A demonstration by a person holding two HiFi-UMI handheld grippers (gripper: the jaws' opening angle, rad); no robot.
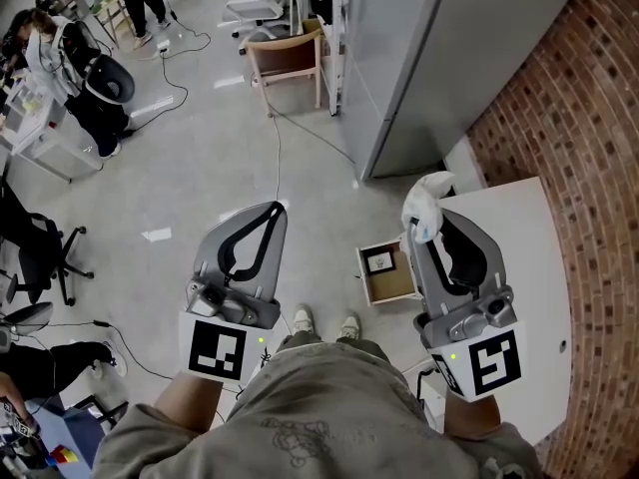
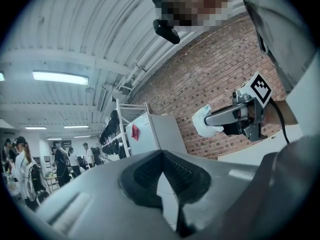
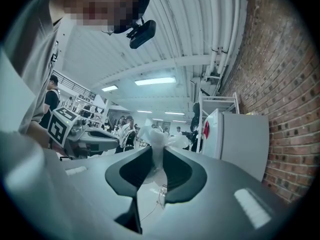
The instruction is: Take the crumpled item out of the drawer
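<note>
Below you the pale floor (image 1: 200,168) fills most of the head view, with a tall grey cabinet (image 1: 429,58) against the brick wall (image 1: 589,98) on your right. A white surface (image 1: 544,267) runs along that wall. An open drawer (image 1: 391,285) juts out from its left edge, just ahead of your shoes. You hold both grippers level at waist height, well apart. Your left gripper (image 1: 274,210) has its jaws together at the tips, with nothing between them. Your right gripper (image 1: 412,236) has its jaws narrow, clamped on the crumpled item (image 1: 429,200). This white wad sticks out past the jaw tips, out of the drawer and high above it.
</note>
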